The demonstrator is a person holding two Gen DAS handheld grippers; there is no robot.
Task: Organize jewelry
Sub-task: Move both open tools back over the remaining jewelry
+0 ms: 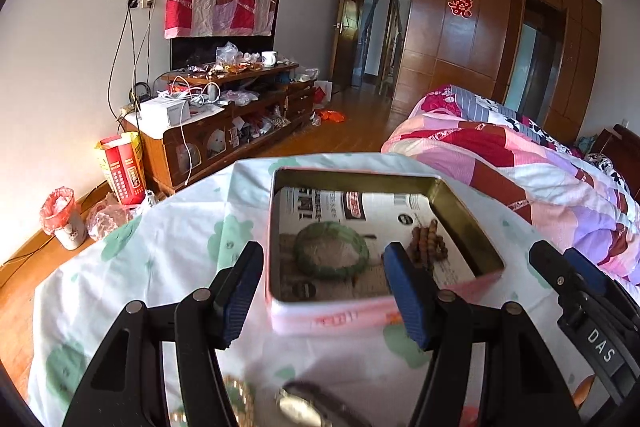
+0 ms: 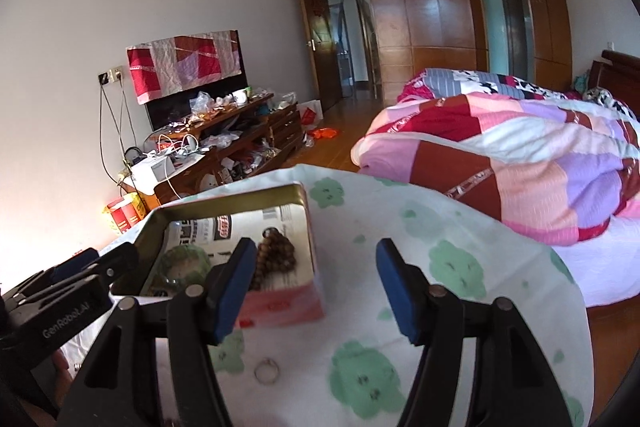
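Tin [image 1: 452, 203] open on the cloth-covered surface [image 1: 168, 239], just ahead of the left gripper [image 1: 324, 291], whose fingers [image 1: 408, 299] are spread with nothing between them. Inside, on newsprint: green bangle [image 1: 332, 251] between and beyond the left fingertips; brown bead string [image 1: 430, 239] beyond the right-hand finger. Right gripper [image 2: 316, 291] likewise released and empty, tin at its left finger. Ring [image 2: 267, 371] on the cloth, nearer than the fingertips. Watch [image 1: 300, 407] below the left fingers, blurred.
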